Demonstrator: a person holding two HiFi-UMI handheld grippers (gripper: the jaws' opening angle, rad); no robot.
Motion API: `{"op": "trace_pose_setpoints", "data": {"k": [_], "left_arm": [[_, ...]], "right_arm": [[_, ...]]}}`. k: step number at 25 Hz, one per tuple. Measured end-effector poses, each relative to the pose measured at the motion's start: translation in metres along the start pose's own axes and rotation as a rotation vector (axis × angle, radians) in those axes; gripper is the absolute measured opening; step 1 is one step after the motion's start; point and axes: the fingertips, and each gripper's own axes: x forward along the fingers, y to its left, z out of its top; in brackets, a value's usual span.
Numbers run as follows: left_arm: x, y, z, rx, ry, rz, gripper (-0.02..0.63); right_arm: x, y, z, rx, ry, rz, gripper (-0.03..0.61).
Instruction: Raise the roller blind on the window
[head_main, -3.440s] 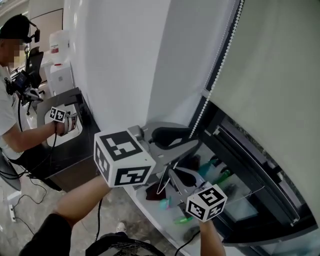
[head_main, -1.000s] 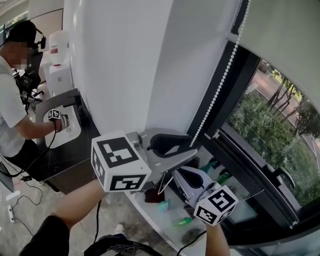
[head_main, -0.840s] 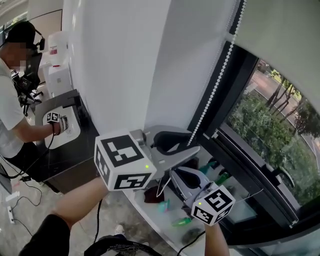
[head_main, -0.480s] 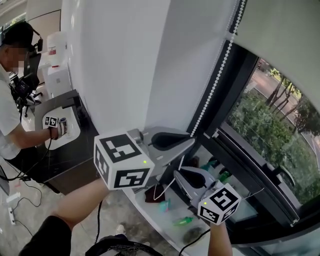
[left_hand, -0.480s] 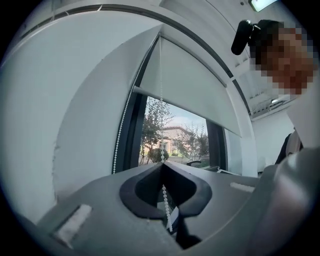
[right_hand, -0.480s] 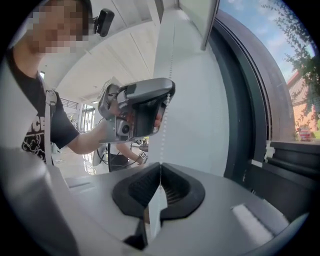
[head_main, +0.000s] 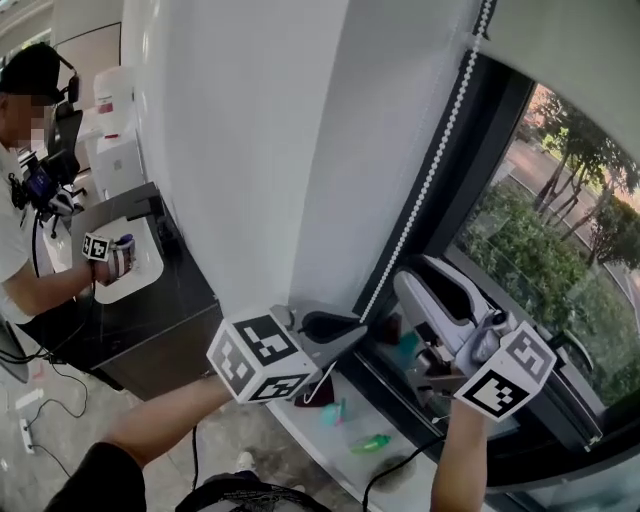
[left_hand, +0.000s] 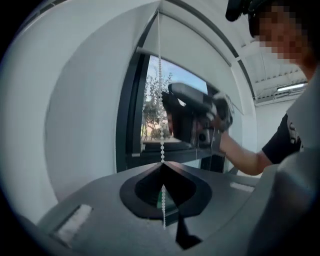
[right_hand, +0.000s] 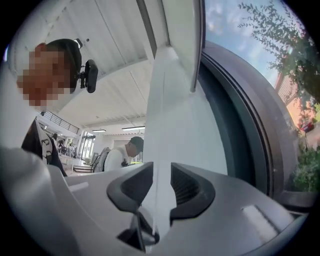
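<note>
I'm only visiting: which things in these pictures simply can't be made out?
Head view: roller blind runs off the top edge; its roller is unseen.
Head view: green items on the sill, too small and blurred to name.
Head view: whatever the person behind holds over the white tray, too small.
Right gripper view: bead chain not visible, out of frame or lost against white wall.

You can read no words or numbers. The cube on your left tongs and the cube on your right tongs show only square patterns. The red label far left of them is too small to read.
</note>
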Motion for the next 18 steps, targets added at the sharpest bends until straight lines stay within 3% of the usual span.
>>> {"op": "trace_pose_setpoints", "data": {"k": [4,7,13,15,18], "left_arm": [[0.011,-0.004,-0.067,-0.048,0.136,-0.018,0.011],[0.012,-0.008,-0.095,-0.077,0.182,-0.026,0.011],[0.01,-0.007,-0.1,-0.082,0.184,-0.027,0.011],[0.01,-0.01,-0.1,-0.087,0.183,-0.045,0.011],[0.004,-0.014,-0.095,-0.09,0.183,-0.083,0.013]], "right_arm": [[0.019,0.005,0.014,-0.023,0.003,0.017,0.101],[0.023,0.008,0.017,-0.028,0.002,0.033,0.101],[0.027,0.011,0.017,-0.065,0.009,0.027,0.075],[0.027,0.012,0.015,-0.07,0.018,0.029,0.029],[0.025,0.014,0.015,-0.045,0.012,0.043,0.009]]}}
